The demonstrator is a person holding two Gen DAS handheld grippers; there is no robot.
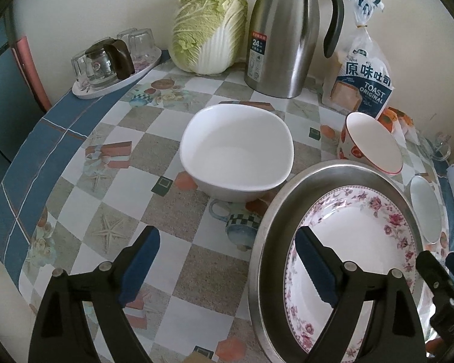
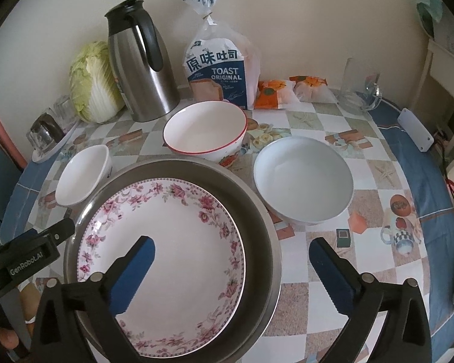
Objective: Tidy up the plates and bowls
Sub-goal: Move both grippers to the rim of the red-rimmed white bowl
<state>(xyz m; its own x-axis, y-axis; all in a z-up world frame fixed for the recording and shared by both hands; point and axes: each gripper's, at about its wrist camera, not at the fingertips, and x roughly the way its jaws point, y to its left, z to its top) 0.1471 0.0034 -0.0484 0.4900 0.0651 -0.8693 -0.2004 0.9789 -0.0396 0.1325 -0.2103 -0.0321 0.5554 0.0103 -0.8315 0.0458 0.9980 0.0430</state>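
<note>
A floral-rimmed plate lies inside a round steel pan. My left gripper is open and straddles the pan's left rim, one pad over the plate and one over the tablecloth. My right gripper is open and straddles the right rim the same way. Neither presses on anything. A squarish white bowl stands left of the pan, a red-rimmed bowl behind it, and a wide pale bowl to its right.
Along the wall stand a cabbage, a steel thermos, a toast bag, snack packets and a glass jug. A tray of glasses sits far left. The round table's edge curves close by.
</note>
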